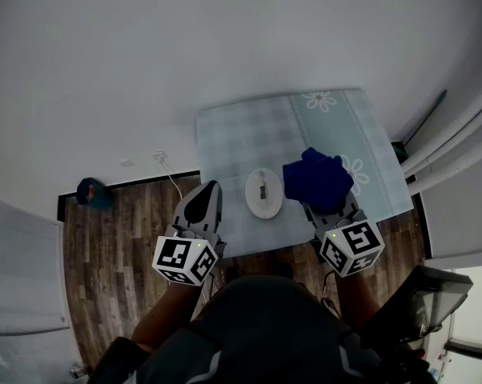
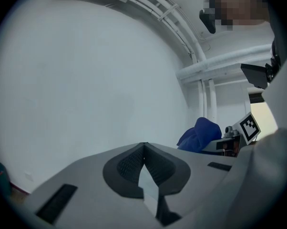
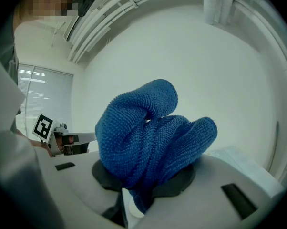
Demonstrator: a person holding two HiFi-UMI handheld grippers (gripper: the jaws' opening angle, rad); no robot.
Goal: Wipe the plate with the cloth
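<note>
A small white plate with a dark smear lies on a pale checked table mat. My right gripper is shut on a bunched blue cloth just right of the plate. In the right gripper view the blue cloth bulges up out of the jaws, which point upward at the wall. My left gripper hangs left of the plate, over the mat's left front corner, its jaws shut with nothing between them. From the left gripper view only wall and the blue cloth show.
The mat-covered table stands against a white wall. Wood floor lies to the left, with a blue object and a white cable on it. White pipes run along the right.
</note>
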